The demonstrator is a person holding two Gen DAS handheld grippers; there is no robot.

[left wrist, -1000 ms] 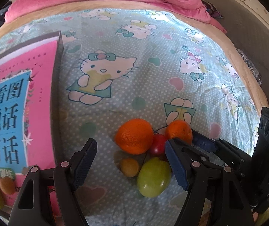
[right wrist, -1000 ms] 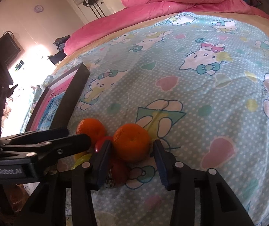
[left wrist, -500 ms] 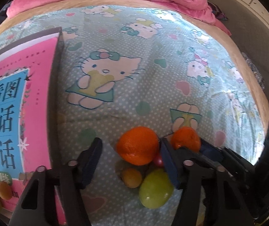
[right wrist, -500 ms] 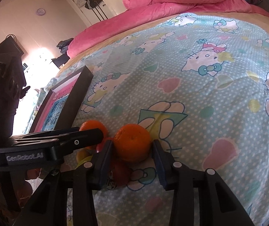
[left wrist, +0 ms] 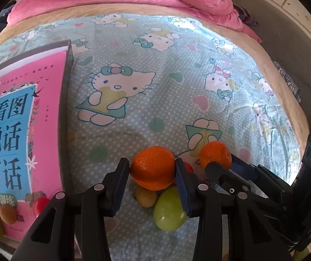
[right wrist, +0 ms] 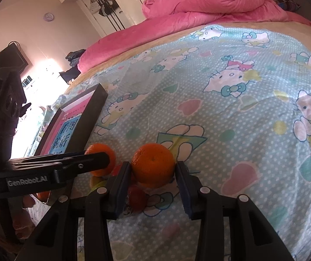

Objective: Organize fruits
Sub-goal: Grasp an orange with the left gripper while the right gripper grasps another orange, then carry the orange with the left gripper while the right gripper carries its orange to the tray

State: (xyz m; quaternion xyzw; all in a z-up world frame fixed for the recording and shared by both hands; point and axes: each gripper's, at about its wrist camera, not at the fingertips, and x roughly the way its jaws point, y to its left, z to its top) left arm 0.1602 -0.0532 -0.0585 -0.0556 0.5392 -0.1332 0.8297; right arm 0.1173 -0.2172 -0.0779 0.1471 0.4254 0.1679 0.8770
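Fingers of the left hand-held gripper are now closing onto the larger orange, having narrowed from a wide spread a second ago; the right hand-held gripper is likewise pinching the smaller orange. Both oranges are sitting in the fruit cluster on the bed, near its front edge, so two pickups are likely beginning. The pink book is lying along the left edge with small fruits on its near corner; open sheet is stretching behind and rightward for carrying.
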